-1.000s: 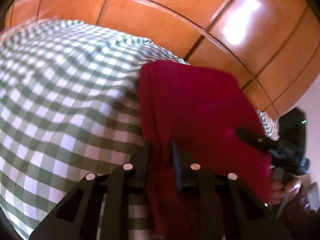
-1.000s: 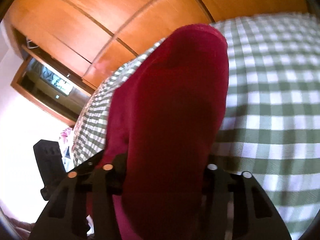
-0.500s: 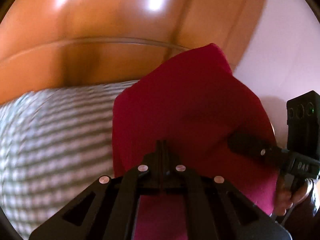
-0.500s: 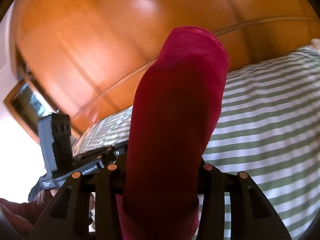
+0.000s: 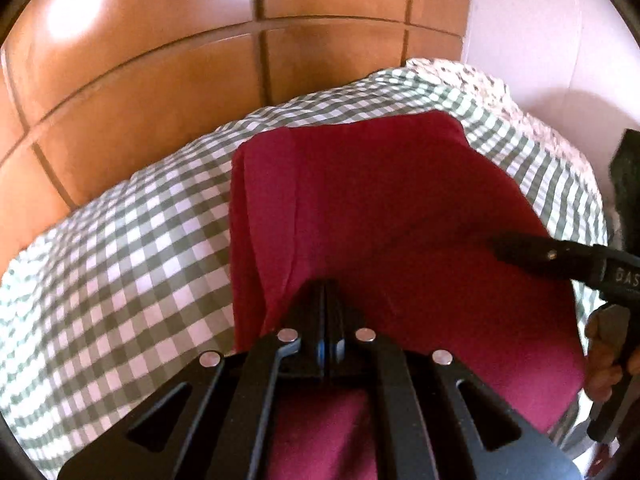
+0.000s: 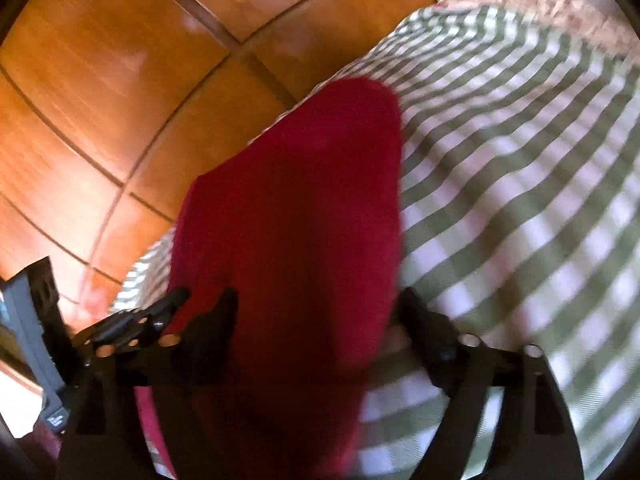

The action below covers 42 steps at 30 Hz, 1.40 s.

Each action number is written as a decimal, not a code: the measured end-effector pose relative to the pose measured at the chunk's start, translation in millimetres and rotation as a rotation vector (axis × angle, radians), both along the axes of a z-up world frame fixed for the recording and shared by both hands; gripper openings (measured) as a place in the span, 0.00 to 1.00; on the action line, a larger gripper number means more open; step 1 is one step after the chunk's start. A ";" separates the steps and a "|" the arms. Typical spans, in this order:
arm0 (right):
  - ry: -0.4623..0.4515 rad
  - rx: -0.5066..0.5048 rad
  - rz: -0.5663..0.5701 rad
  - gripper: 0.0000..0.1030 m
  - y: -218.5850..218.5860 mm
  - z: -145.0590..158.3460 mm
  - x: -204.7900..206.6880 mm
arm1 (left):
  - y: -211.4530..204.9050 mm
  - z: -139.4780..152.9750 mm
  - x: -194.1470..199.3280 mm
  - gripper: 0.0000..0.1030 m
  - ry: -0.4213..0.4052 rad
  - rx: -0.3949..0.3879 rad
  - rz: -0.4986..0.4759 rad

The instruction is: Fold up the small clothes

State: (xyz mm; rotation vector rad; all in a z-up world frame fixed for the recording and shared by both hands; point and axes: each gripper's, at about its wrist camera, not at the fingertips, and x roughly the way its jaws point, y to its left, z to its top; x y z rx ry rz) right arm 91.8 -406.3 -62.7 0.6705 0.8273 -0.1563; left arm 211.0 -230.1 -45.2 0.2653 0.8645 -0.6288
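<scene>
In the left wrist view, the left gripper (image 5: pixel 325 292) was seen with its jaws brought fully together, where a second before they had stood apart over the red garment (image 5: pixel 384 216); whether a thin edge of cloth was pinched between the closed tips could not be told, since the cloth lay both ahead of and beneath them. The garment was seen spread on the green checked cloth (image 5: pixel 120 264), with a folded band along its left edge, and the wooden panelled wall (image 5: pixel 160 80) was seen behind. The view had swung round since half a second earlier, when the garment had been seen held up against the wall; it was now judged to have been laid down, so that one fold was probably complete or nearly so. A finger of the right gripper (image 5: pixel 520 250) was seen reaching over the garment's right side, with the person's hand (image 5: pixel 604 360) behind it. In the right wrist view, the right gripper (image 6: pixel 320 312) was seen with its jaws opening wide, the red garment lying between them but no longer pressed by the pads, which had earlier been closed against its sides. This was judged to be a release after placing. The left gripper's body was seen at the lower left. No container was seen in either view.
</scene>
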 end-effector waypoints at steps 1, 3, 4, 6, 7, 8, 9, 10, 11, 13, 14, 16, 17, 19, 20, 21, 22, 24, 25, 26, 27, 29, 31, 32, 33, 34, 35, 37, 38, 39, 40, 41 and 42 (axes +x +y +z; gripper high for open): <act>0.005 -0.059 -0.009 0.82 -1.9 11.6 -2.1 | 4.6 2.8 -6.4 0.01 0.006 -0.015 0.011; -0.015 -0.169 -0.027 0.78 -2.0 36.9 -10.6 | 7.9 2.4 -10.6 0.01 0.004 -0.024 0.021; -0.028 -0.224 -0.029 0.66 1.3 48.3 -15.2 | 9.4 2.5 -11.5 0.01 0.002 -0.027 0.023; -0.059 -0.300 -0.008 0.56 13.2 69.2 -13.3 | 10.7 0.8 -13.0 0.02 -0.004 -0.029 0.029; -0.067 -0.327 0.004 0.52 16.8 73.0 -5.6 | 11.9 -0.3 -13.2 0.01 -0.004 -0.034 0.037; -0.067 -0.344 0.027 0.50 24.1 73.2 1.4 | 13.0 -1.1 -12.9 0.01 -0.001 -0.039 0.043; -0.055 -0.339 0.048 0.50 24.7 71.4 7.1 | 13.9 -2.2 -12.2 0.01 0.000 -0.044 0.048; -0.002 -0.317 0.075 0.50 30.8 55.9 21.0 | 14.8 -3.7 -11.7 0.02 -0.003 -0.043 0.056; 0.082 -0.325 0.106 0.50 38.2 34.0 36.0 | 16.1 -5.0 -10.6 0.02 0.002 -0.047 0.066; 0.112 -0.444 0.090 0.55 50.6 15.4 45.5 | 19.6 -3.4 -8.9 0.02 0.022 -0.057 0.083; 0.119 -0.454 0.076 0.55 52.7 18.4 46.2 | 21.4 -1.2 -8.9 0.01 0.030 -0.065 0.088; 0.126 -0.449 0.057 0.61 52.9 28.9 45.1 | 25.7 3.3 -10.6 0.01 0.040 -0.093 0.099; 0.119 -0.447 0.053 0.65 53.7 31.8 43.1 | 26.7 4.8 -12.5 0.01 0.040 -0.096 0.102; 0.116 -0.464 0.053 0.76 60.7 35.1 38.4 | 28.4 10.5 -21.0 0.05 0.020 -0.099 0.101; 0.113 -0.480 0.049 0.78 67.3 35.2 39.0 | 29.2 13.4 -26.2 0.13 0.011 -0.103 0.093; 0.107 -0.496 0.045 0.79 71.7 38.8 35.6 | 29.9 15.7 -30.3 0.17 0.004 -0.105 0.089; 0.100 -0.506 0.033 0.79 75.8 41.6 32.1 | 30.7 18.1 -34.3 0.23 -0.006 -0.106 0.088; 0.095 -0.496 -0.001 0.79 81.5 45.8 25.0 | 34.0 24.7 -40.2 0.32 -0.030 -0.107 0.098; 0.088 -0.477 -0.026 0.79 84.5 48.3 18.0 | 36.5 28.5 -43.5 0.38 -0.048 -0.106 0.113; 0.082 -0.465 -0.040 0.79 84.9 50.0 14.1 | 39.7 31.9 -46.5 0.38 -0.058 -0.109 0.121; 0.078 -0.455 -0.055 0.79 85.5 51.1 9.2 | 42.4 34.4 -47.9 0.38 -0.060 -0.113 0.124; 0.081 -0.445 -0.076 0.79 87.1 52.5 -2.0 | 49.0 39.4 -51.9 0.38 -0.077 -0.115 0.141; 0.087 -0.460 -0.083 0.79 90.3 53.9 -11.2 | 55.9 43.8 -56.1 0.39 -0.086 -0.123 0.157; 0.089 -0.468 -0.084 0.79 92.7 54.5 -15.4 | 58.7 45.3 -57.6 0.39 -0.086 -0.128 0.162; 0.089 -0.475 -0.084 0.79 94.7 55.0 -19.7 | 62.8 47.3 -60.6 0.39 -0.090 -0.131 0.166; 0.087 -0.482 -0.086 0.79 97.3 56.0 -24.6 | 66.2 48.6 -63.4 0.40 -0.095 -0.132 0.167; 0.082 -0.489 -0.091 0.79 99.9 57.4 -29.3 | 69.5 49.7 -67.0 0.41 -0.103 -0.132 0.172; 0.069 -0.477 -0.090 0.79 103.5 59.8 -33.6 | 76.5 51.2 -72.7 0.44 -0.110 -0.138 0.191; 0.064 -0.472 -0.086 0.79 106.1 60.1 -34.1 | 79.9 51.7 -74.7 0.45 -0.108 -0.145 0.199; 0.063 -0.473 -0.079 0.79 109.2 59.6 -32.9 | 83.4 52.1 -76.3 0.45 -0.105 -0.151 0.208; 0.069 -0.479 -0.064 0.79 114.4 56.9 -29.6 | 87.8 52.6 -78.1 0.46 -0.101 -0.155 0.218; 0.080 -0.483 -0.053 0.79 118.3 53.7 -26.3 | 91.0 53.2 -79.3 0.49 -0.102 -0.156 0.228; 0.098 -0.489 -0.041 0.79 122.5 49.1 -22.5 | 94.0 54.1 -80.4 0.51 -0.106 -0.156 0.240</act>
